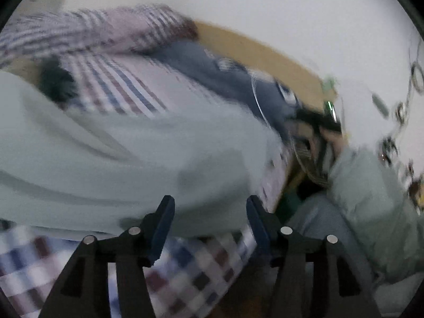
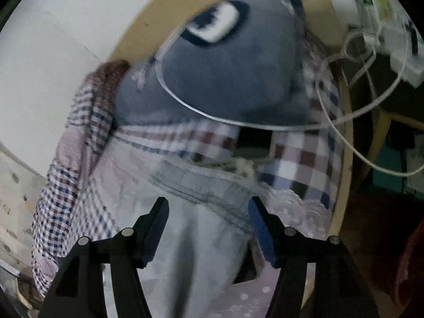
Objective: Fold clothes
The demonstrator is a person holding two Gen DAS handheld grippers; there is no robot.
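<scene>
Left gripper (image 1: pixel 210 206): jaws spread apart, nothing between them; it hangs just over the near edge of the pale garment.
Right gripper (image 2: pixel 209 208): jaws wide apart, empty, straddling the garment's stitched hem without clamping it.
Pale garment (image 1: pixel 127 156): a light grey-green piece lying on the checked cloth near the tabletop's front edge; the left wrist view is blurred, so its folds read only as soft ridges.
Long axis: in the right wrist view the pale garment (image 2: pixel 201 238) runs from the gripper straight away toward the grey garment, with the ribbed hem (image 2: pixel 196 185) at the far end, crosswise to the fingers.
Checked cloth (image 2: pixel 66 185): plaid in red, blue and white, spread beneath the garment and draped over the tabletop's left edge.
Grey garment (image 2: pixel 233 79): dark grey with a navy-and-white patch, heaped toward the tabletop's far edge, beyond the hem.
White cable (image 2: pixel 201 112): loops across the grey garment and off the right edge.
Tabletop (image 2: pixel 318 5): round, tan, bare only along its far rim.
Sleeve (image 1: pixel 371 198): a person's pale sleeve at the right.
</scene>
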